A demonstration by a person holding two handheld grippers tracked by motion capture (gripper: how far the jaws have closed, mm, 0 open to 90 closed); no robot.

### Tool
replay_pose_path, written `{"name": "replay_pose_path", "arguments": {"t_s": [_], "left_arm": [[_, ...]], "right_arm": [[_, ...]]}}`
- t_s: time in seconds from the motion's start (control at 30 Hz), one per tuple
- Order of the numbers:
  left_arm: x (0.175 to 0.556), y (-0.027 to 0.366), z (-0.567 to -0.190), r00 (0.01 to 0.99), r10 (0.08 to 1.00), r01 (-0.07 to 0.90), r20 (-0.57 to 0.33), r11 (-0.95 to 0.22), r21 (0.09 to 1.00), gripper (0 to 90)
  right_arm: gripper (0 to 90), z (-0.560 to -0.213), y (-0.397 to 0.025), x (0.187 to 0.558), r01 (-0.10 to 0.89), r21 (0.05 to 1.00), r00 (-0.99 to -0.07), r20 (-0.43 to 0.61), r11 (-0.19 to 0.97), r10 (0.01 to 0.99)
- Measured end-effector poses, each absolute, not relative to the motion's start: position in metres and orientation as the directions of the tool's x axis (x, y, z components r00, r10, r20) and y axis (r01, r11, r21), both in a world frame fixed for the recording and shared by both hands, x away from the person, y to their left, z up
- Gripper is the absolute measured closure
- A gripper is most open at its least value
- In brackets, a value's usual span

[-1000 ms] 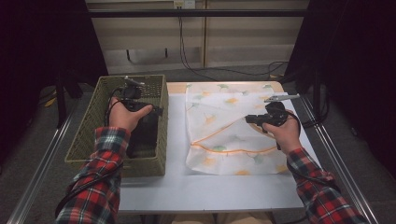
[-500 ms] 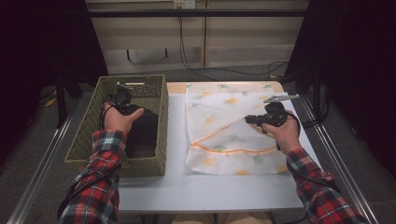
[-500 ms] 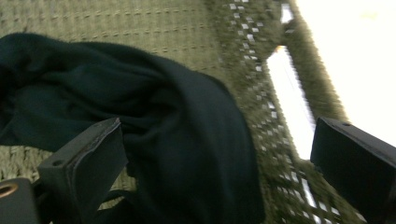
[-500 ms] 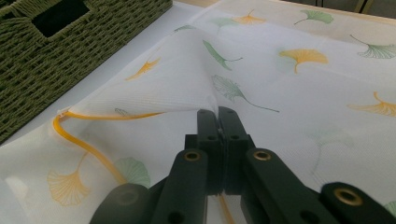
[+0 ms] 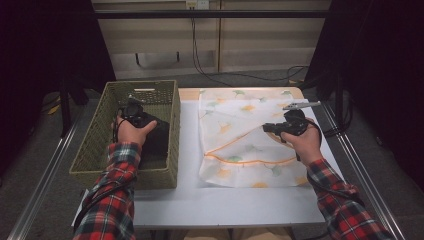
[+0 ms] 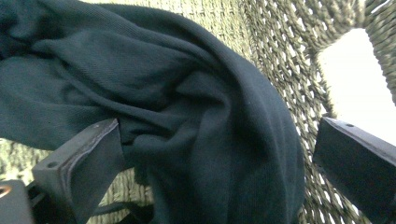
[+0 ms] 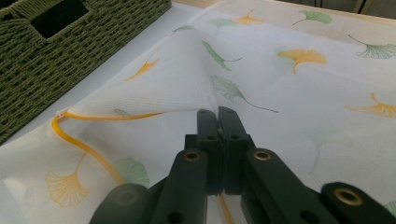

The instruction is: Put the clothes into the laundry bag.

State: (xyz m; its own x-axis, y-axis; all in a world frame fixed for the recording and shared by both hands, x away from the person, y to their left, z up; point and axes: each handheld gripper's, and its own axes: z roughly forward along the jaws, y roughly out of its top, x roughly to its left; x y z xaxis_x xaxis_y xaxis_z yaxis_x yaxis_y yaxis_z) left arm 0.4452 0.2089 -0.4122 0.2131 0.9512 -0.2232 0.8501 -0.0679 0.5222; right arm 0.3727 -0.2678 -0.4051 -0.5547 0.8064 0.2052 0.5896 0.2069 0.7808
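From the high view, your left gripper [image 5: 134, 112] is down inside the woven basket [image 5: 95, 145], hovering right over the dark garment [image 5: 156, 142] that lies heaped against the basket's right wall; you cannot tell from up here how its jaws stand. Your right gripper [image 5: 267, 128] is well to the right of the basket, over the white mesh bag [image 5: 240, 145] with its leaf print, which is spread flat on the table [image 5: 210, 200] just beside the basket. An orange zipper line [image 5: 245, 161] runs across the bag near its edge closest to you, and one layer of the bag is lifted where your right gripper meets it. In the left gripper view, your jaws are spread wide apart, one on either side of a bulging fold of the dark garment [image 6: 187, 121], the near jaw touching the cloth and the far jaw apart from it, next to the basket's woven wall [image 6: 280, 60]. In the right gripper view, your right gripper [image 7: 218, 114] has its jaws pressed together, clamped on a pinch of the mesh bag's [image 7: 187, 88] top layer, pulling it up into a small tent, with the orange zipper line [image 7: 84, 144] curving below and the basket [image 7: 56, 56] just beyond the bag's edge.
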Motion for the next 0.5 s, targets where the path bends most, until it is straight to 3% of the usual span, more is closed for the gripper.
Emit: {"name": "replay_pose_path", "arguments": {"t_s": [0.5], "left_arm": [[0.453, 0.207, -0.429, 0.188, 0.962, 0.863, -0.196, -0.066, 0.502, 0.0]], "right_arm": [[89.4, -0.406, -0.269, 0.371, 0.594, 0.778, -0.553, 0.208, 0.206, 0.807]]}}
